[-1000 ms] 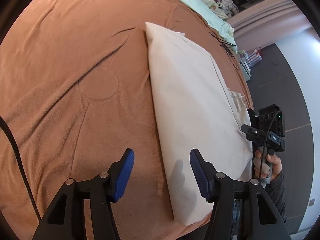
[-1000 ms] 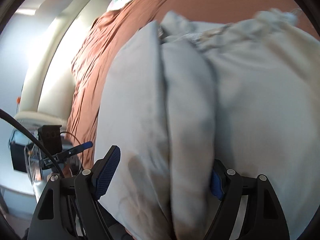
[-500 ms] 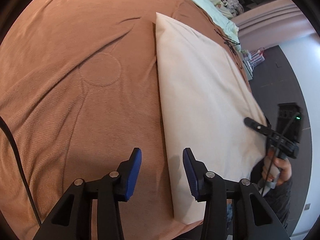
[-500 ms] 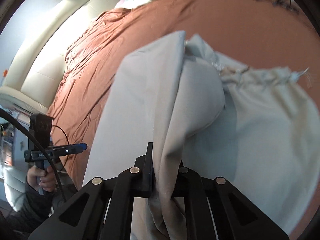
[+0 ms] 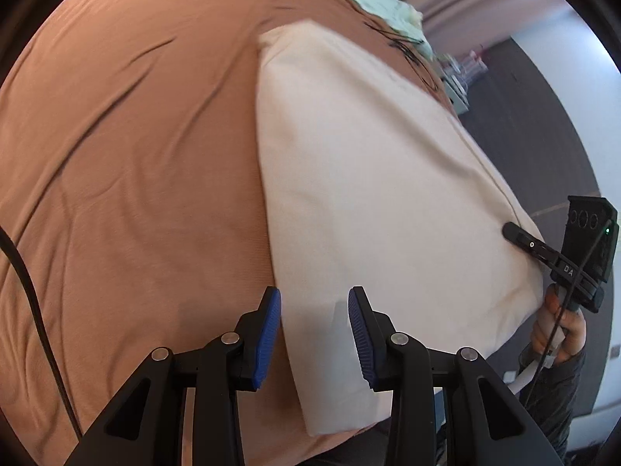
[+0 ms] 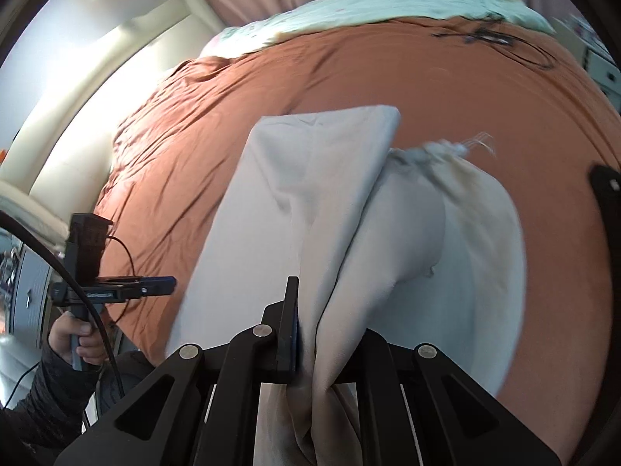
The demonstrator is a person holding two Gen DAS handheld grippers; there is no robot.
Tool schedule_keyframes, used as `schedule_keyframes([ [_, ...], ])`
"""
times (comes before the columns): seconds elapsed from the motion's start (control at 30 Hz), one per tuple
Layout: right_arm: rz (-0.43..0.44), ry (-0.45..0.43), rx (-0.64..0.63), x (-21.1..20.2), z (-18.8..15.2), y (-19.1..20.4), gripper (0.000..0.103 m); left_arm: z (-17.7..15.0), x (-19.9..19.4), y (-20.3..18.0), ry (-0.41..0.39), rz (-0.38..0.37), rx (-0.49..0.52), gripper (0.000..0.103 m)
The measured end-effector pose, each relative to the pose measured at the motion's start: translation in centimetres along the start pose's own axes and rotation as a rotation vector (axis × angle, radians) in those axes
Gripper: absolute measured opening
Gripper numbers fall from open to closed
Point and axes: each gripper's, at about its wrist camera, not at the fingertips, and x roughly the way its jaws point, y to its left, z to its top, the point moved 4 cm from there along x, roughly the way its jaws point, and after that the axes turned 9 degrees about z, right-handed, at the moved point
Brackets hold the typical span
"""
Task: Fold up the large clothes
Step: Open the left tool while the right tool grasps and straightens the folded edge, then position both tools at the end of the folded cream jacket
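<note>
While the bed (image 5: pixel 128 163) with its rust-brown cover fills both views, the cream garment (image 5: pixel 372 178) lies on it as a long folded panel, its long axis running straight away from the left tool (image 5: pixel 312 334). That tool hangs just above the panel's near left edge, its blue pads spread apart with nothing between them. The right tool (image 6: pixel 306 353) is pressed together on a bunched ridge of the same garment (image 6: pixel 310 194), lifting it clear of the bed on that side. Judgement: the left tool is the nearer to the free edge, which sits directly ahead and slightly right of it; the coming move likely calls for closing there.
</note>
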Motion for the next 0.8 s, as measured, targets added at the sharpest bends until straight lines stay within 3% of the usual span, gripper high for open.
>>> schedule_keyframes([
  [0.3,-0.066,-0.083,0.116,-2.3,-6.0,-4.8,0.004,0.7,3.3,-4.7,0.068,0.017,0.109,0.038],
  [0.47,-0.057,-0.087,0.197,-1.3,-9.2,-5.9,0.004,0.8,4.5,-6.0,0.087,0.021,0.141,0.039],
  [0.57,-0.036,-0.082,0.232,-0.9,-9.5,-6.0,0.005,1.0,4.8,-6.3,0.091,0.028,0.149,0.039],
  [0.8,-0.020,-0.050,0.294,-1.1,-7.0,-8.0,0.020,2.0,6.2,-7.3,0.087,0.036,0.138,0.039],
])
